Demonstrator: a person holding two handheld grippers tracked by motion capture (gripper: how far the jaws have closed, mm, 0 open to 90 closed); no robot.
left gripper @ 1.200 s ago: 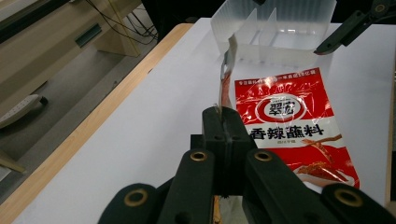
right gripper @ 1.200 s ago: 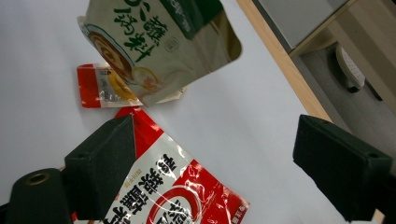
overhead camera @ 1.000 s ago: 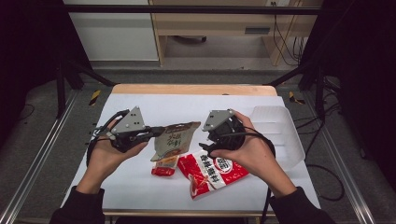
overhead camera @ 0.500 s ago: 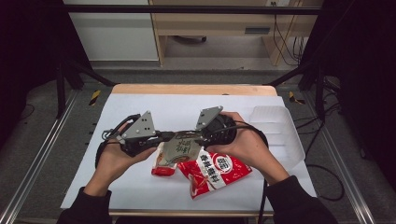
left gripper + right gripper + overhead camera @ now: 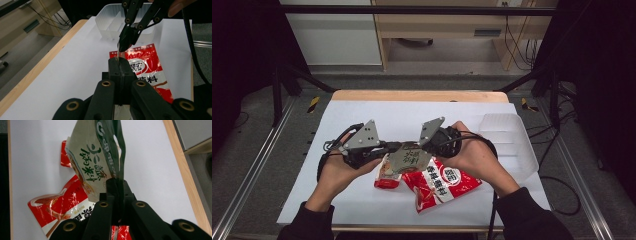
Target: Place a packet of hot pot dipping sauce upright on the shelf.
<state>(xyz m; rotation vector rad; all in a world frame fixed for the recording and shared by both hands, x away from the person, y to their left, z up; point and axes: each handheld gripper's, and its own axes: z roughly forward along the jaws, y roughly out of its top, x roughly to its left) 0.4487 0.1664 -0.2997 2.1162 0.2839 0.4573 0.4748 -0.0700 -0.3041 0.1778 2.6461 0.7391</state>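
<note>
My left gripper (image 5: 384, 148) has its fingers clamped on one edge of the flat green-and-tan foil sachet (image 5: 410, 157). The sachet hangs above two red packets (image 5: 439, 182) on the white table (image 5: 362, 117). My right gripper's (image 5: 428, 146) fingers, just closing, pinch the opposite edge.

The white table (image 5: 362, 120) carries all items. The divided tray (image 5: 507, 142) sits at its right edge. The large packet (image 5: 439, 182) lies near the front edge, left of the tray. The small packet (image 5: 388, 172) lies just left of the large packet, touching it. The pale packet (image 5: 409, 157) is held above both, between the left gripper (image 5: 387, 148) and the right gripper (image 5: 424, 148).
</note>
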